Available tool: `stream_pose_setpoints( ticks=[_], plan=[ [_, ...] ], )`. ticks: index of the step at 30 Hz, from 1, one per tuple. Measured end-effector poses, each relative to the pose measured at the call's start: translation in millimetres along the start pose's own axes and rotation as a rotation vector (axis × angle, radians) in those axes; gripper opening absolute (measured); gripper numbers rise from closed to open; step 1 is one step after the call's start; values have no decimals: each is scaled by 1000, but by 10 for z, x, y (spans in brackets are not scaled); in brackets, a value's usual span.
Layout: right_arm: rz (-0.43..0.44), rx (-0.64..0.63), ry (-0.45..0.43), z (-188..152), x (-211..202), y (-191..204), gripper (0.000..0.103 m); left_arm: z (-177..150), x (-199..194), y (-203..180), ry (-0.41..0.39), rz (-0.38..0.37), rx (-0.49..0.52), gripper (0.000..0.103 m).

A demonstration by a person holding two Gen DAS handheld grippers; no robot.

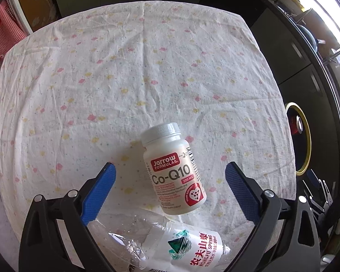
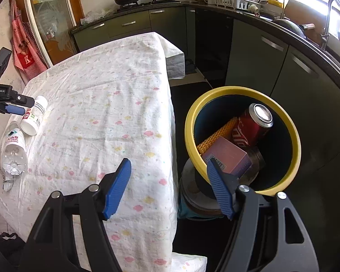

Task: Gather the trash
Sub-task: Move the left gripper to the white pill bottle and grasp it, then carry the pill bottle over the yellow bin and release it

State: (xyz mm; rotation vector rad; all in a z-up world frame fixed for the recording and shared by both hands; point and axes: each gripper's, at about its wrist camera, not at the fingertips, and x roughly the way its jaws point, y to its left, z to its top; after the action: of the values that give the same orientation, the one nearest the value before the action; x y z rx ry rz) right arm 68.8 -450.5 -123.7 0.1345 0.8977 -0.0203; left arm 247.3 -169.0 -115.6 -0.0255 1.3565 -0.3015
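Note:
A white supplement bottle (image 1: 173, 170) lies on its side on the flowered tablecloth (image 1: 147, 68). My left gripper (image 1: 170, 167) is open above it, pointing steeply down, with a blue pad on either side and neither pad touching. A crushed clear water bottle (image 1: 161, 244) lies just nearer, under the gripper's frame. The right wrist view shows both bottles at the table's left: the supplement bottle (image 2: 34, 115) and the water bottle (image 2: 12, 151). My right gripper (image 2: 168, 161) hangs open and holds nothing, over the table's right edge beside the yellow-rimmed bin (image 2: 290, 131).
The bin holds a red cola can (image 2: 251, 127), a purple box (image 2: 229, 158) and a yellow textured piece (image 2: 217, 136). It stands on the dark floor right of the table, also seen from the left wrist as the bin (image 1: 306, 136). Dark cabinets (image 2: 260, 52) run behind. A red apron (image 2: 25, 45) hangs far left.

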Motion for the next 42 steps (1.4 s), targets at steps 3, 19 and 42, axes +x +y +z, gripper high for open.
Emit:
stream_pose_setpoints(
  ticks=[3,19,42],
  plan=[
    [15,-2,0,-5,14,6,66,-8,92,-74,42,7,2,82],
    [31,14,-3,-106,-27,-75,66,-13,174,-153,63,62,46,52],
    [17,50,-25,-195,-176,-230,66,-152,-457,-1075,-47,-14,324,47]
  ],
)
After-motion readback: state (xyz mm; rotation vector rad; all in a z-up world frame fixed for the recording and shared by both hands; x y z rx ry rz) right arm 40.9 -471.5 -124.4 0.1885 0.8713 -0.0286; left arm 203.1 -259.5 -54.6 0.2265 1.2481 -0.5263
